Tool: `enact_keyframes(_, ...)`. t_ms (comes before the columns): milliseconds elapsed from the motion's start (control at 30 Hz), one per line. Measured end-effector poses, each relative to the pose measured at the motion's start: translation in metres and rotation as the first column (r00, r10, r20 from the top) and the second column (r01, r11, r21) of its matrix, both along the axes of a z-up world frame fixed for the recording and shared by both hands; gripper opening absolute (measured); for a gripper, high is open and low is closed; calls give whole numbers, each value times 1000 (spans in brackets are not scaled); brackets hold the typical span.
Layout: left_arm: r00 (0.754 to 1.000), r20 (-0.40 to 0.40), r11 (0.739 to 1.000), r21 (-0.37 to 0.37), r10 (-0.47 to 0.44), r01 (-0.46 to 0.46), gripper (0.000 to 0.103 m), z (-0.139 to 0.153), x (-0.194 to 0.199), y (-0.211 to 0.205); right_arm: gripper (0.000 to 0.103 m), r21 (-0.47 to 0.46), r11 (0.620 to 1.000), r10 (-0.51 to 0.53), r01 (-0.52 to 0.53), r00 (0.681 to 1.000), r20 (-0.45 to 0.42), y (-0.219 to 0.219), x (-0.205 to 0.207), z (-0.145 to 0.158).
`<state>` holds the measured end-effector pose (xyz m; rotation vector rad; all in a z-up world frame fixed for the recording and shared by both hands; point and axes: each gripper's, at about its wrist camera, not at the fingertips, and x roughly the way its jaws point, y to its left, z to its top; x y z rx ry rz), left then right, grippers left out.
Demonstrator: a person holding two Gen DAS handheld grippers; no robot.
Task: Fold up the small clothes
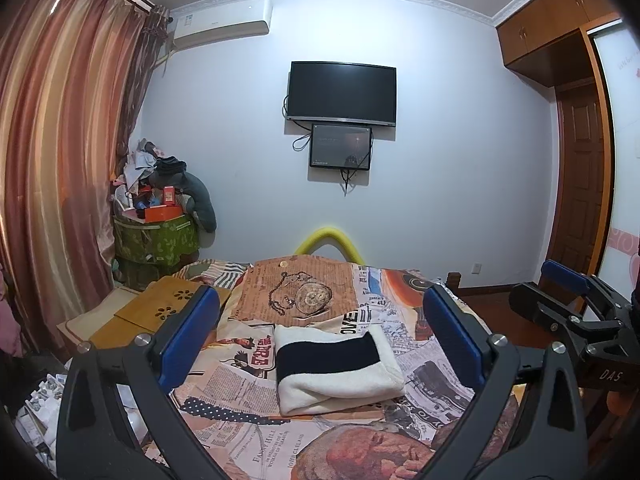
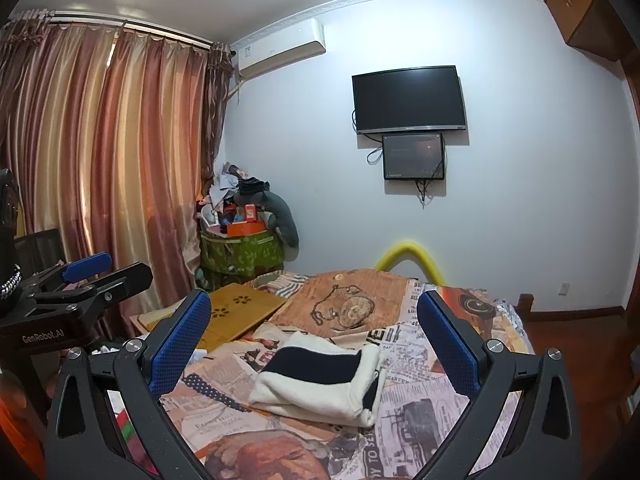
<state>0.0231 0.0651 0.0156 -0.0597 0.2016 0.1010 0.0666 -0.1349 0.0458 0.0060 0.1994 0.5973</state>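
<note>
A folded cream garment with a broad black stripe (image 1: 334, 364) lies on the bed's newspaper-print cover (image 1: 256, 444). In the left wrist view my left gripper (image 1: 320, 336) stands wide open above the near end of the bed, its blue pads (image 1: 192, 336) either side of the garment and clear of it. The right gripper (image 1: 572, 296) shows at the right edge of that view, open. In the right wrist view the same garment (image 2: 320, 376) lies folded between the spread fingers of my right gripper (image 2: 316, 340), untouched. The left gripper (image 2: 92, 276) is at the left edge, open.
A wooden lap tray (image 1: 160, 312) rests on the bed's left side. A green basket (image 1: 156, 240) heaped with clutter stands in the corner by the striped curtain (image 1: 60, 160). A television (image 1: 342, 94) and a small screen hang on the far wall. A yellow foam tube (image 1: 330, 240) arches behind the bed.
</note>
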Motion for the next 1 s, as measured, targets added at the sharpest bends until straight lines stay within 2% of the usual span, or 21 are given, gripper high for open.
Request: enact_keyframes(1000,1000,-17,1000,-13,-19,19,103,-8,9,4,102,-8,1000,-13,13,1000,-15,-2,2,1)
